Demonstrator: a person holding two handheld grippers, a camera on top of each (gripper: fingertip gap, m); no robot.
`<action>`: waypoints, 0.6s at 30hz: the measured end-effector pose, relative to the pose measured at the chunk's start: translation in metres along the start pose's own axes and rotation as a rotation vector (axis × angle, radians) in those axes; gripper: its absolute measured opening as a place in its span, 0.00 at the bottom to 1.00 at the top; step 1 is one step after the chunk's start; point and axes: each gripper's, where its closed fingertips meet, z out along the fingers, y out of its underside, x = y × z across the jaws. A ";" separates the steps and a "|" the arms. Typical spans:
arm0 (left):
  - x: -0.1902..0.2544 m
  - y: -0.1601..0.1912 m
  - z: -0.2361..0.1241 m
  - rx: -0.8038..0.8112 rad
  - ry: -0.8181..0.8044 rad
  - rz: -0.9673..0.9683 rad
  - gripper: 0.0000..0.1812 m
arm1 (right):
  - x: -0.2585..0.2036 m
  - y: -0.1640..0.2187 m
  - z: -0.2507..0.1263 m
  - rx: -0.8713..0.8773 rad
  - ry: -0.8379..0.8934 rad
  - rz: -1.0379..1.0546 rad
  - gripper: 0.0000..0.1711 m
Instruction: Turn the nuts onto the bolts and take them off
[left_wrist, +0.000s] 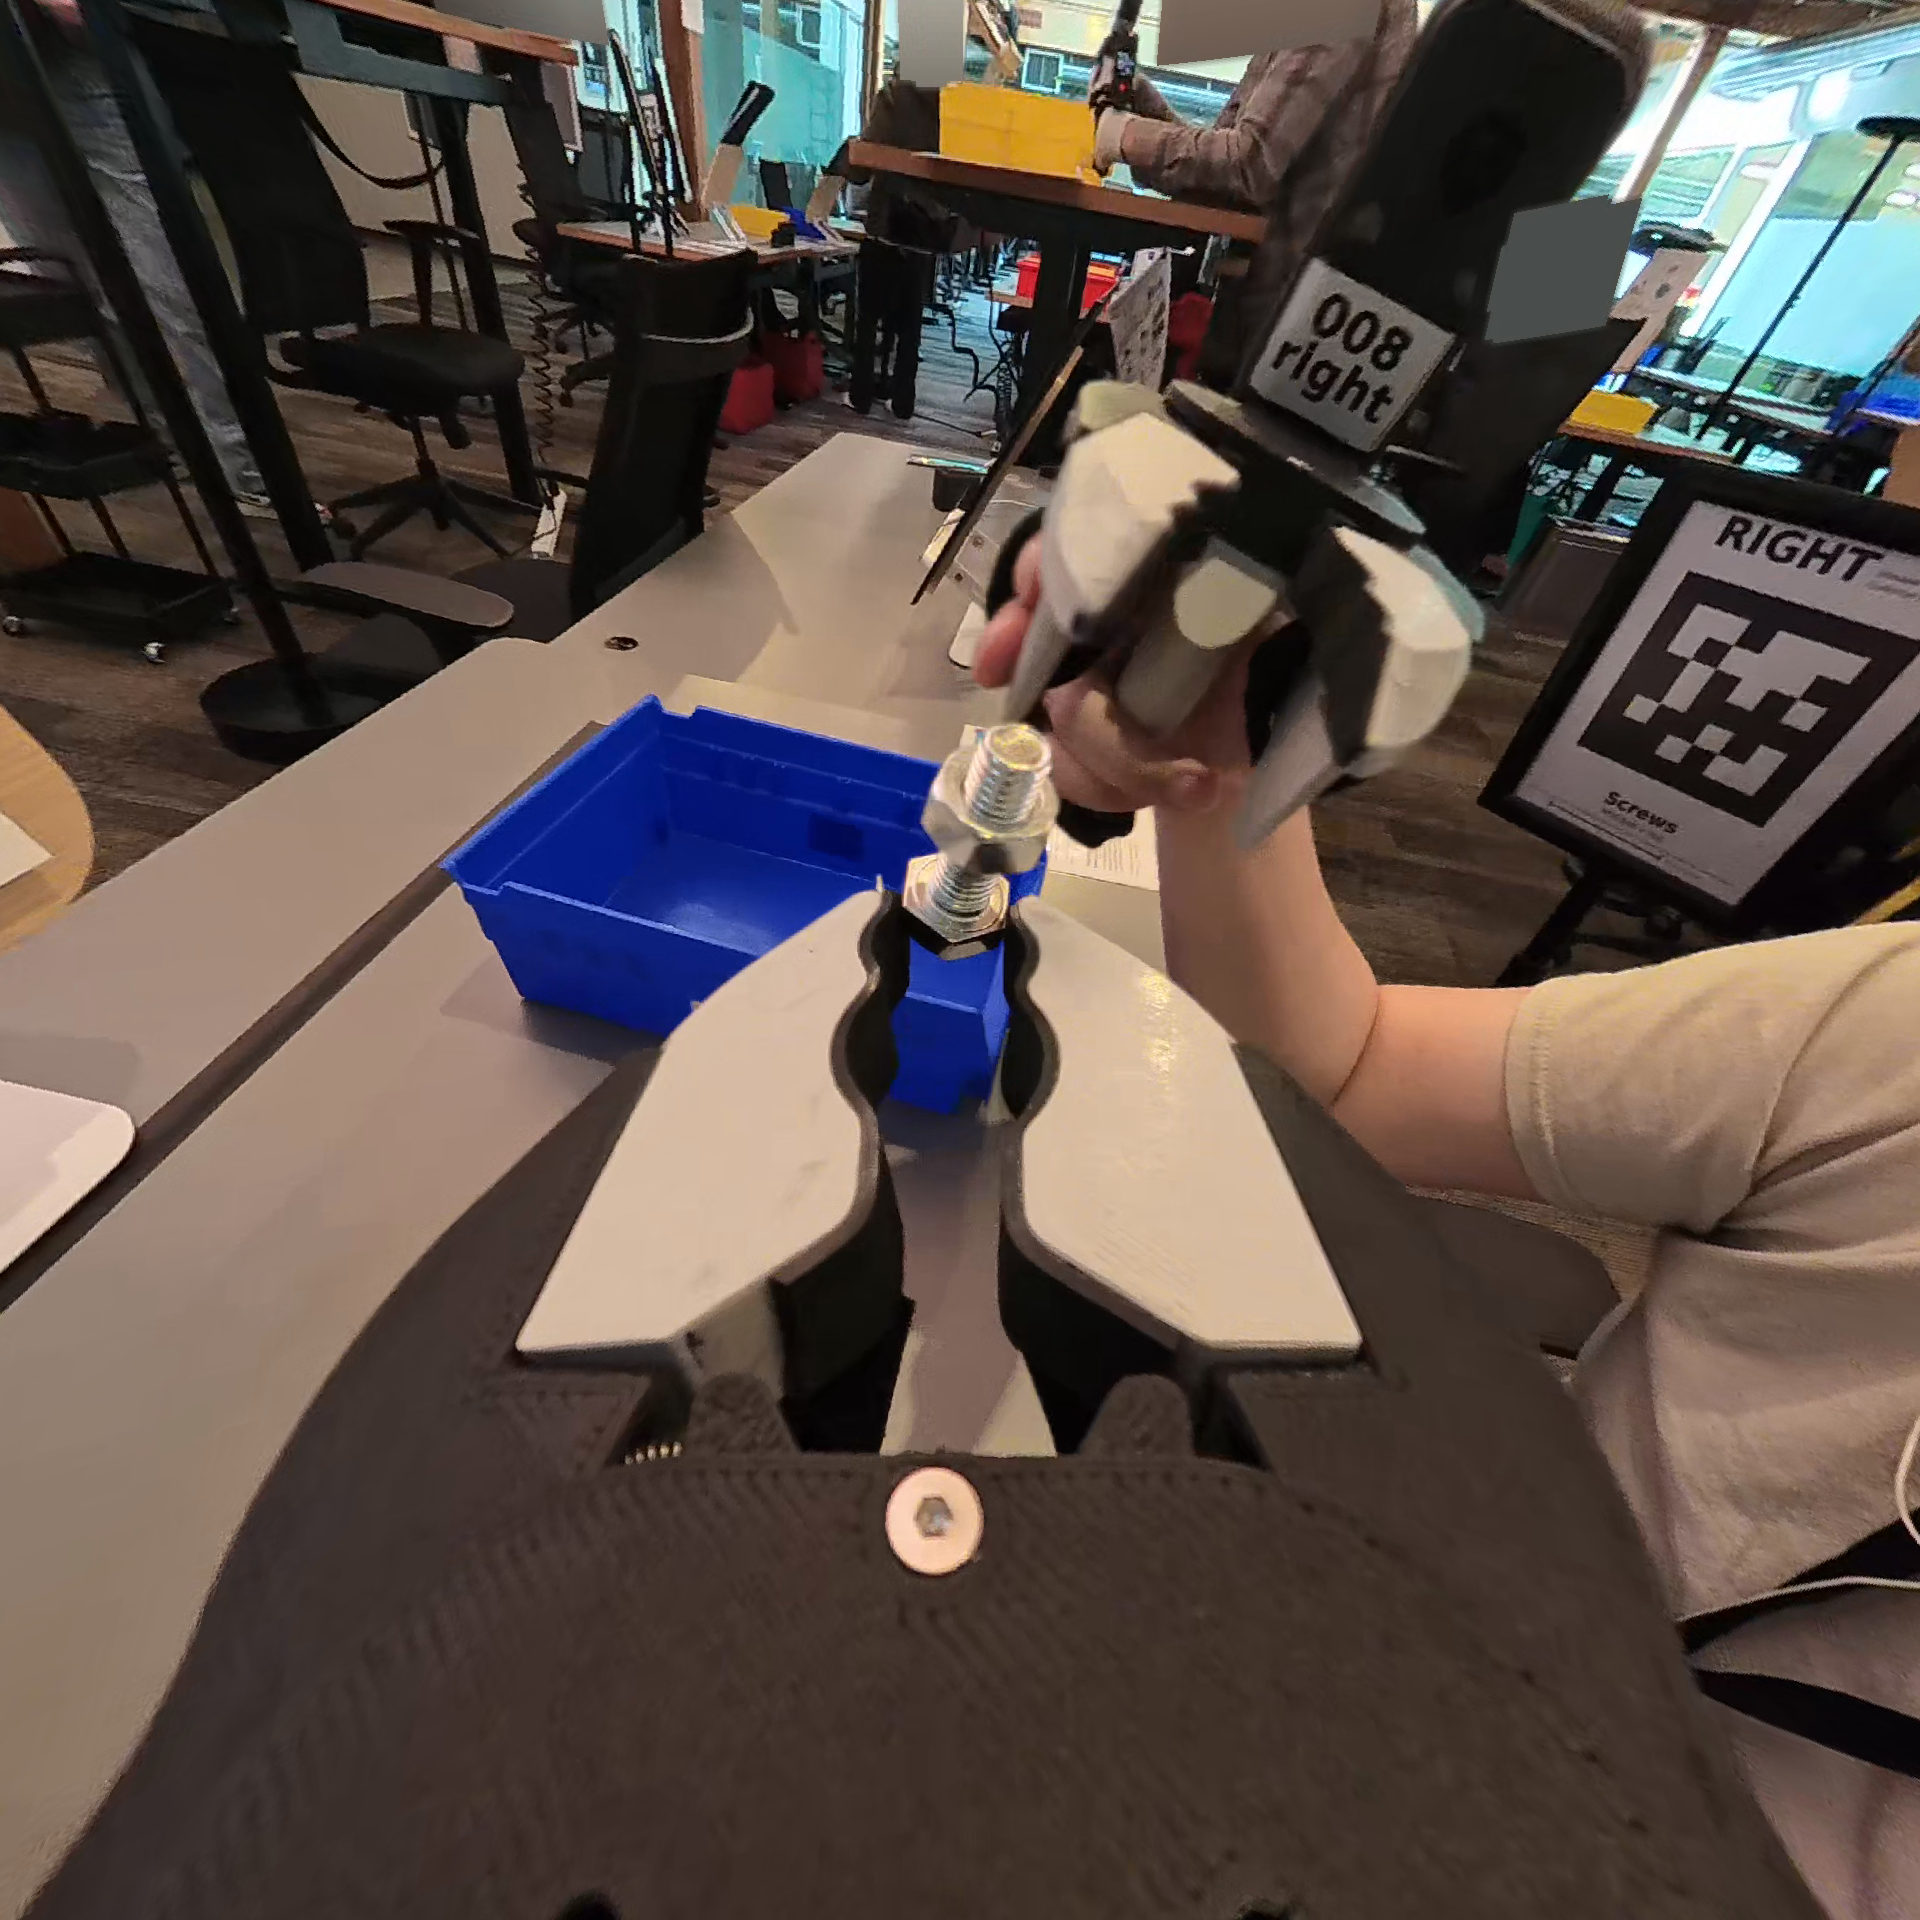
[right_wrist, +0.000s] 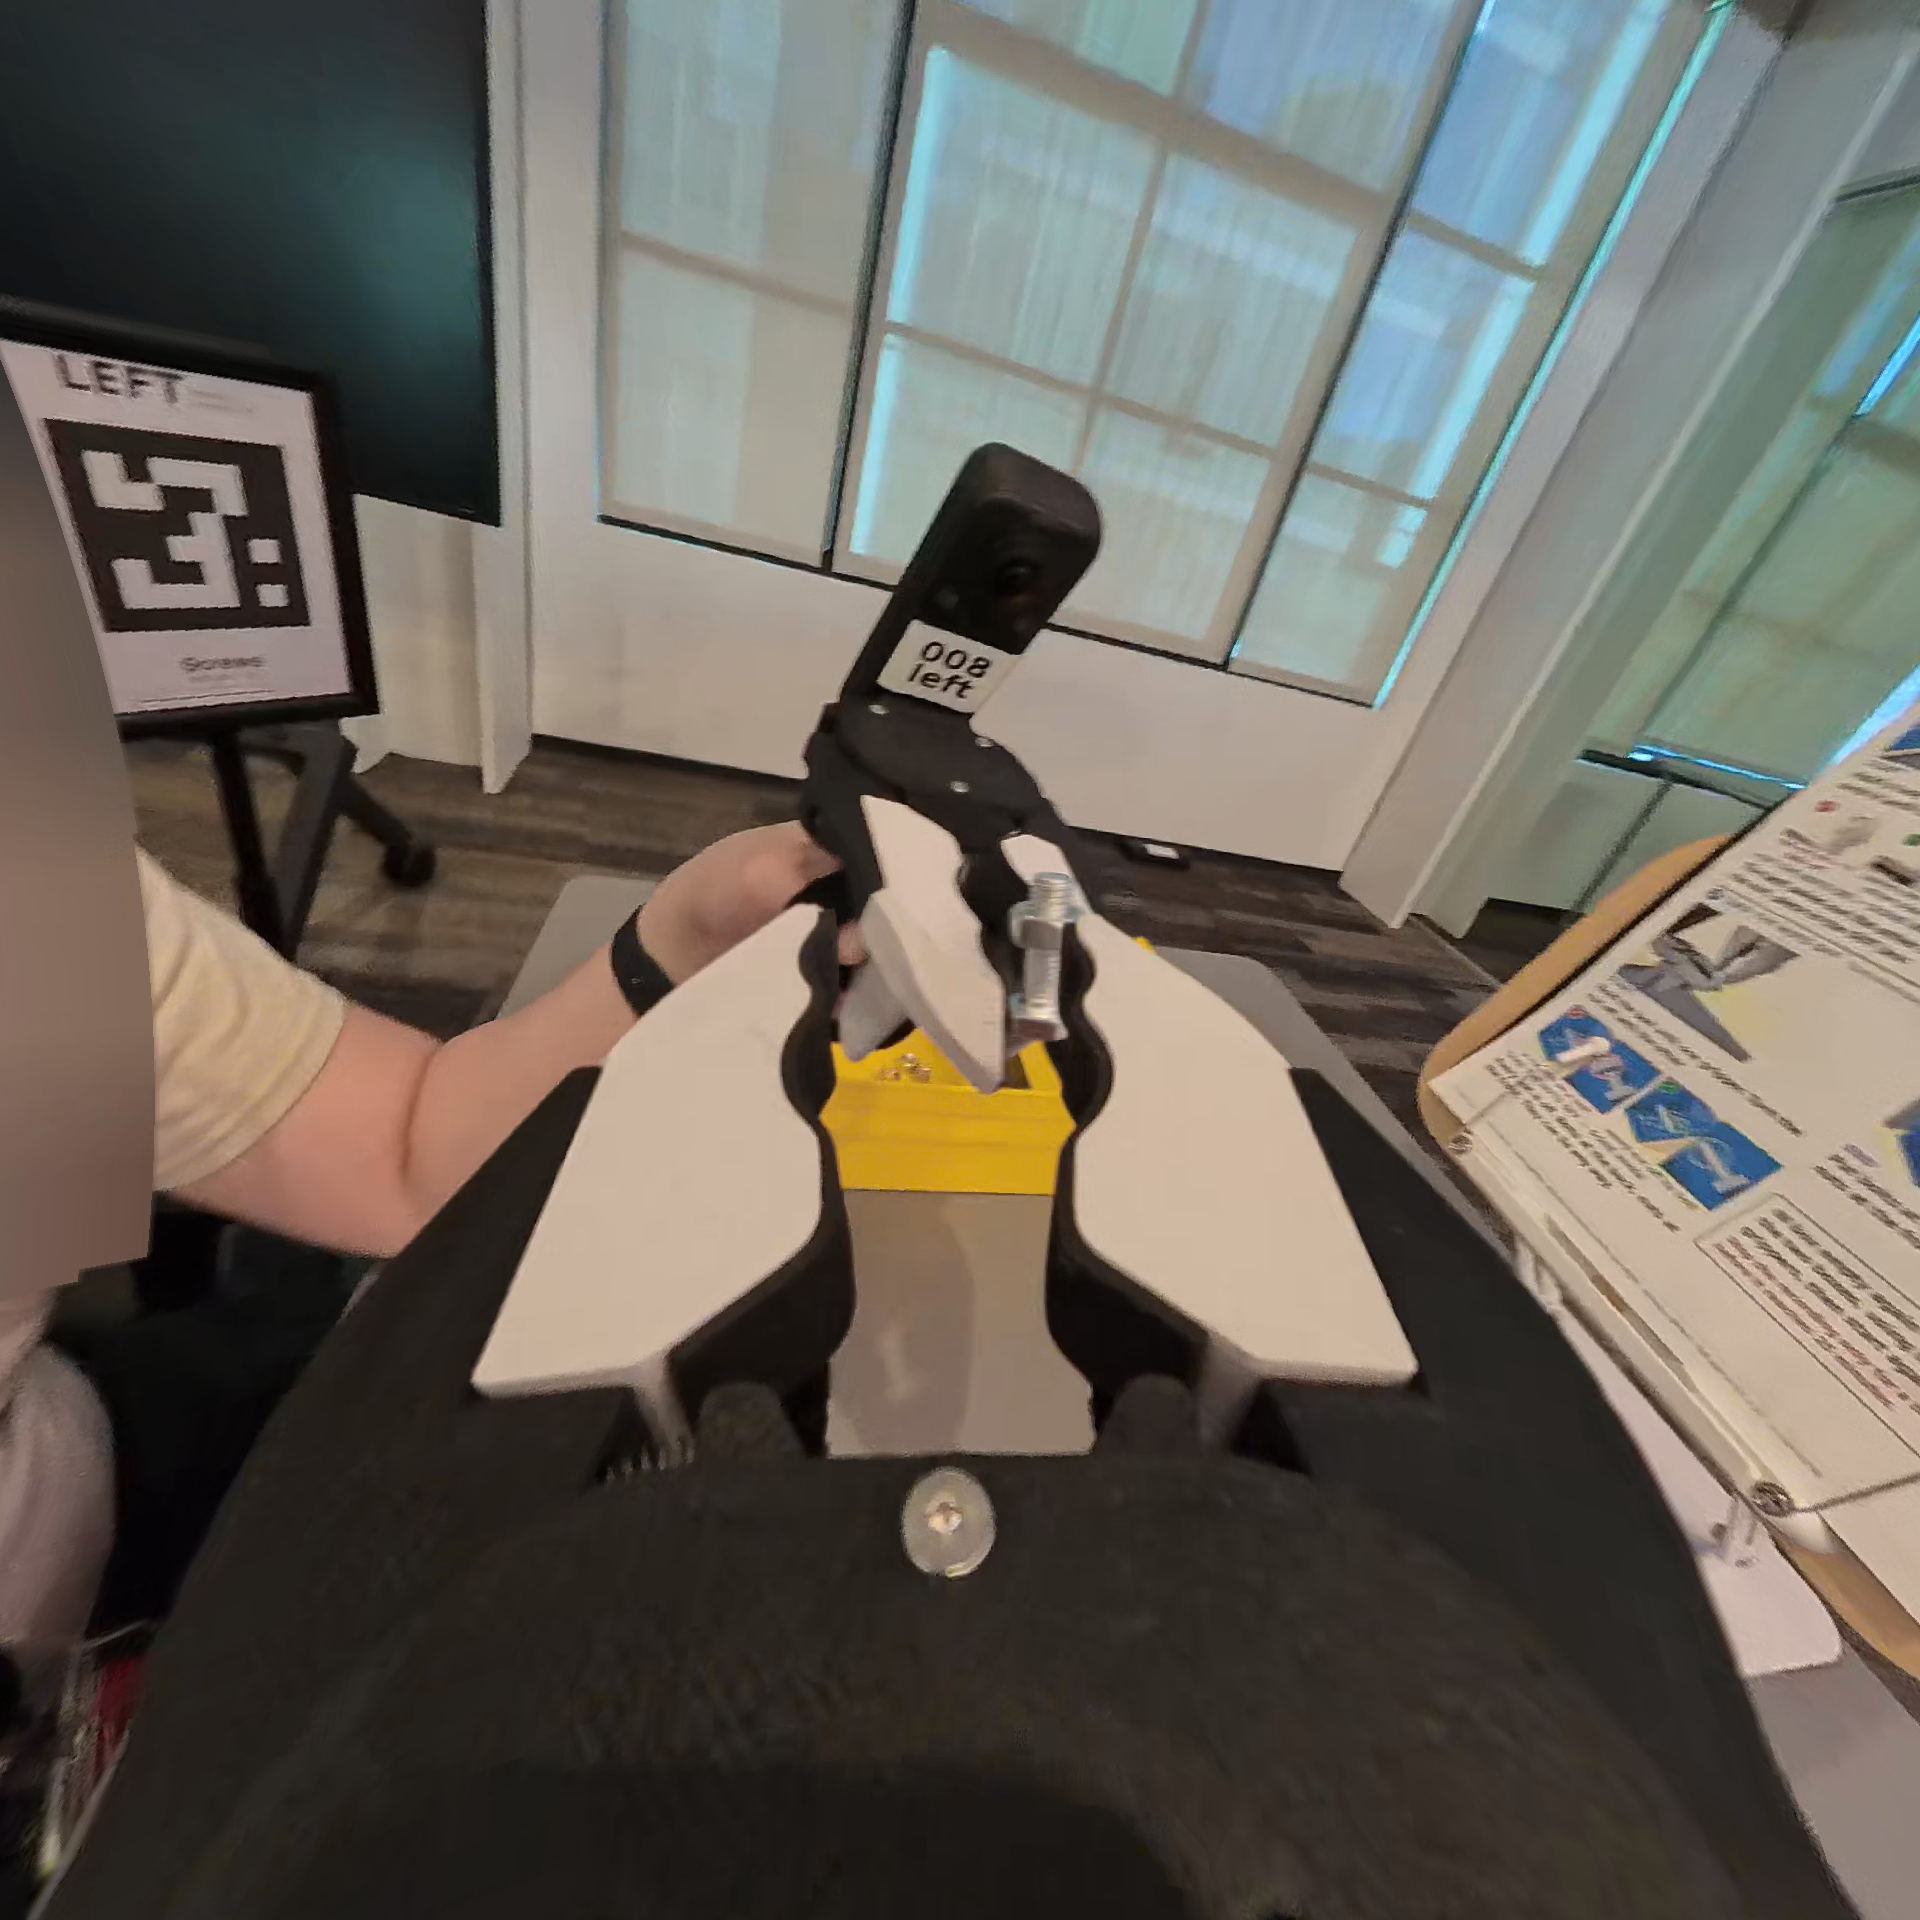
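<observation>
We have the bolt (left_wrist: 961, 883) pinched by its head at the tip of our left tool (left_wrist: 948, 925), fingers drawn in nearly together around it, shank pointing up and away over the blue bin (left_wrist: 582, 914). A nut (left_wrist: 989, 808) sits partway along the thread, with bare thread showing above and below it, so it is neither run home nor off. A second hex piece sits right against the head; we cannot tell whether it is another nut or a washer.

Our right tool (left_wrist: 1143, 748) hangs just above the bolt's free end with its fingers spread and nothing between them; in its own view the bolt (right_wrist: 1042, 961) stands in the gap between the open fingers, which do not yet touch the nut (right_wrist: 1041, 923).

A yellow bin (right_wrist: 940, 1138) on the desk (right_wrist: 956, 1309) holds a few small metal parts, probably more hardware.

We judge this to be mid-cycle: the nut is threaded on, and the right tool must grip and turn it. Which way it is going, on or off, the views do not say.
</observation>
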 end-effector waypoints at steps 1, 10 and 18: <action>0.003 0.000 0.002 -0.003 0.012 0.005 0.09 | 0.002 0.002 0.002 -0.004 0.011 -0.007 0.26; 0.016 0.003 0.010 -0.025 0.067 0.013 0.09 | 0.009 0.025 0.016 -0.085 -0.012 0.034 0.14; 0.018 0.000 0.010 0.005 0.095 0.009 0.10 | 0.010 0.026 0.017 -0.071 -0.057 0.078 0.06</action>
